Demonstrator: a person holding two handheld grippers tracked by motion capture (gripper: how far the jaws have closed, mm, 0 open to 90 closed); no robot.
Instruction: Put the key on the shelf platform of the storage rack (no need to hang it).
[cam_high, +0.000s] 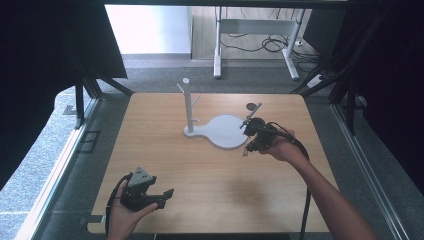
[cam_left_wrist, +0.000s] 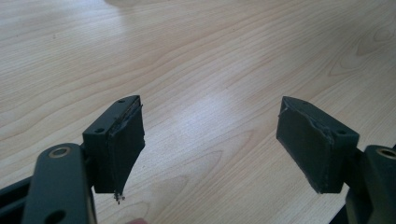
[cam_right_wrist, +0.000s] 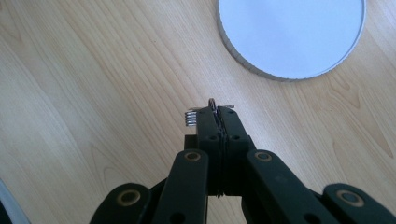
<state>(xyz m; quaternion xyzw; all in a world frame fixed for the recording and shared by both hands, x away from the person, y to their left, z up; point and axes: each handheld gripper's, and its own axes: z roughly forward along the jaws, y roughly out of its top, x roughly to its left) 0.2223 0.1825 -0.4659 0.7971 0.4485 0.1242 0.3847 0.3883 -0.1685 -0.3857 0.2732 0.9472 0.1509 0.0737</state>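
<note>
The right tool (cam_right_wrist: 215, 112), clamped on a small metal spring (cam_right_wrist: 190, 117), looks mid-carry toward the white stand (cam_high: 225, 131); the left tool (cam_left_wrist: 210, 140) gapes empty.

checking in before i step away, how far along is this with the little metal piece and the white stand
Done: the right claw is shut on a small metal piece, lifted near the white stand's round base. In hand: carrying it, probably towards the stand's post. Left: placing it there, seemingly. The left claw waits open over bare table.
</note>
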